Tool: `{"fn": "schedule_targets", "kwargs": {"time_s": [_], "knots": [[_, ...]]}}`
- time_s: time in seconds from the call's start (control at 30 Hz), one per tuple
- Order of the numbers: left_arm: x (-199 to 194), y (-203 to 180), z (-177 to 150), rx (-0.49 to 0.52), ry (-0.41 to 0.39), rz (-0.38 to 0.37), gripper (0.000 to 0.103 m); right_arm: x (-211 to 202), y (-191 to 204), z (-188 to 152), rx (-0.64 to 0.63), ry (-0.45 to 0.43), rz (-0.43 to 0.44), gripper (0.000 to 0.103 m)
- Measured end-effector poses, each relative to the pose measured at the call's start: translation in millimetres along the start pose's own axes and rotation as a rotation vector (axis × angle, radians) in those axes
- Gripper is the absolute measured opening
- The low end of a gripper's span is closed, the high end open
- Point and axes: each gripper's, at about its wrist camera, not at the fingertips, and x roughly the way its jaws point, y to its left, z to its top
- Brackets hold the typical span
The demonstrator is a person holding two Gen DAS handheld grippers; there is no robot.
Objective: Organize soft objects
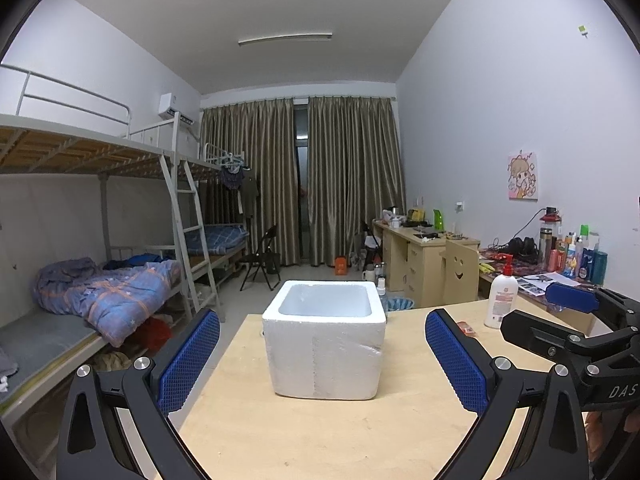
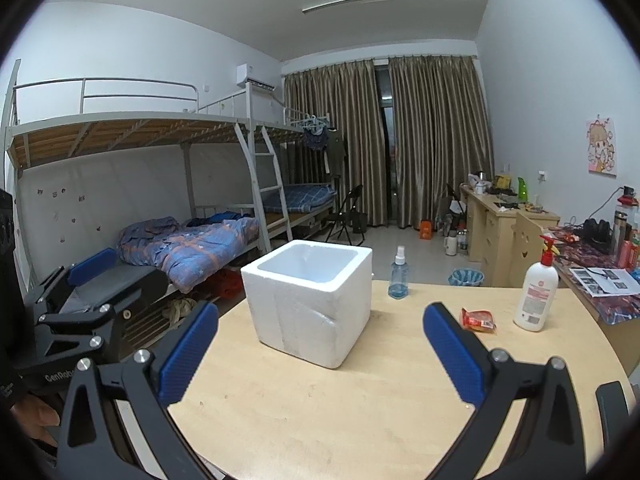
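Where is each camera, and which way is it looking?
Left wrist: sits on the left hand-held gripper, looking across the table straight at the foam box; its own open blue fingers show, and the right hand-held gripper at the right edge.
Right wrist: sits on the right hand-held gripper, looking across the table with the box left of centre; its open fingers show, the left hand-held gripper and a bit of hand at left.
Both share: box, lotion bottle, red packet, bunk beds, curtains.
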Motion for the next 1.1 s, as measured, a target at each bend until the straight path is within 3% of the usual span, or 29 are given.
{"fn": "schedule_targets", "kwargs": {"time_s": [0.5,1.1], "knots": [[-11.8,-3.3,-7.4,-0.018,-0.014,-0.017,0.103,-12.2,-2.3,-18.0,0.004,-0.016,-0.010,0.103],[-12.4,-1.2,-58.9,-0.027,-0.017,-0.084,0.103,-18.8,0.8,-60.6,0.013,-0.048,-0.087,0.103]]}}
